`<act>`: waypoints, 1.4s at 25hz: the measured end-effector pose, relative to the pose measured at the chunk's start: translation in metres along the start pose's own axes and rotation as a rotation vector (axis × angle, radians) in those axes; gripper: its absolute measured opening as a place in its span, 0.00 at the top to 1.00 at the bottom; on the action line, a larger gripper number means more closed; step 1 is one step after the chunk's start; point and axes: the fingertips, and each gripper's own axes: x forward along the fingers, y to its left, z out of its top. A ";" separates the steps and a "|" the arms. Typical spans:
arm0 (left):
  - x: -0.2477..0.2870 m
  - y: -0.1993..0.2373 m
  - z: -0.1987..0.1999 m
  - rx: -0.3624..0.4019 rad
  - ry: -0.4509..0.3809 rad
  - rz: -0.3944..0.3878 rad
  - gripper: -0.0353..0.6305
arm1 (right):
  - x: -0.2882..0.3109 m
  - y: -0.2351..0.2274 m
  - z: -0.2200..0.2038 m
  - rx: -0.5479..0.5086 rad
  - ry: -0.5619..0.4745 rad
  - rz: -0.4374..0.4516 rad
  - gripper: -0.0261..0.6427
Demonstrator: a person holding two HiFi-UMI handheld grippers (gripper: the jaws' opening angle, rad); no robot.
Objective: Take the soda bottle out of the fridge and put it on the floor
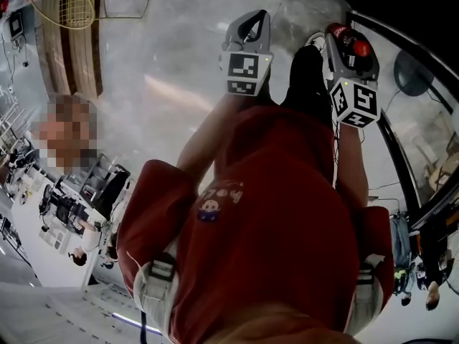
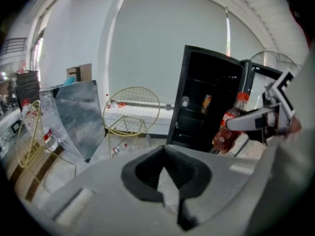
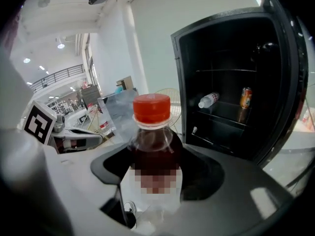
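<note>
The soda bottle point(image 3: 153, 149), with dark red drink and an orange-red cap, stands upright between the jaws of my right gripper point(image 3: 155, 183), which is shut on its body. The head view shows that gripper point(image 1: 349, 56) at the top right with the bottle's cap point(image 1: 356, 46) showing. The left gripper view catches the bottle point(image 2: 227, 128) held in front of the black fridge point(image 2: 206, 107). The fridge point(image 3: 231, 82) stands open just behind the bottle. My left gripper point(image 2: 167, 181) is shut with nothing in it, and sits left of the right one point(image 1: 247, 45).
A clear water bottle point(image 3: 209, 100) and an orange can point(image 3: 245, 98) lie on the fridge shelf. Gold wire stands point(image 2: 130, 109) and a silvery sheet point(image 2: 78, 117) stand left of the fridge. Grey marble floor point(image 1: 165, 63) lies below. A person point(image 1: 68, 131) is at the left.
</note>
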 end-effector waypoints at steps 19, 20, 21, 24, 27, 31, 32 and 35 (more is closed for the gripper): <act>0.126 0.041 -0.160 -0.040 0.118 0.026 0.95 | 0.146 -0.025 -0.165 -0.067 0.190 0.064 0.51; 0.132 0.039 -0.168 -0.038 0.121 0.024 0.95 | 0.152 -0.028 -0.173 -0.073 0.194 0.066 0.51; 0.138 0.037 -0.175 -0.039 0.124 0.023 0.95 | 0.157 -0.032 -0.181 -0.080 0.198 0.069 0.51; 0.162 0.037 -0.206 -0.046 0.134 0.021 0.95 | 0.182 -0.040 -0.210 -0.105 0.205 0.082 0.51; 0.187 0.045 -0.241 -0.055 0.136 0.022 0.95 | 0.212 -0.048 -0.245 -0.129 0.205 0.080 0.51; 0.220 0.048 -0.288 -0.030 0.150 0.011 0.95 | 0.245 -0.065 -0.289 -0.111 0.207 0.063 0.51; 0.229 0.048 -0.298 -0.018 0.153 0.007 0.95 | 0.253 -0.070 -0.299 -0.111 0.208 0.062 0.51; 0.255 0.050 -0.324 0.015 0.155 -0.005 0.95 | 0.278 -0.087 -0.328 -0.132 0.213 0.062 0.51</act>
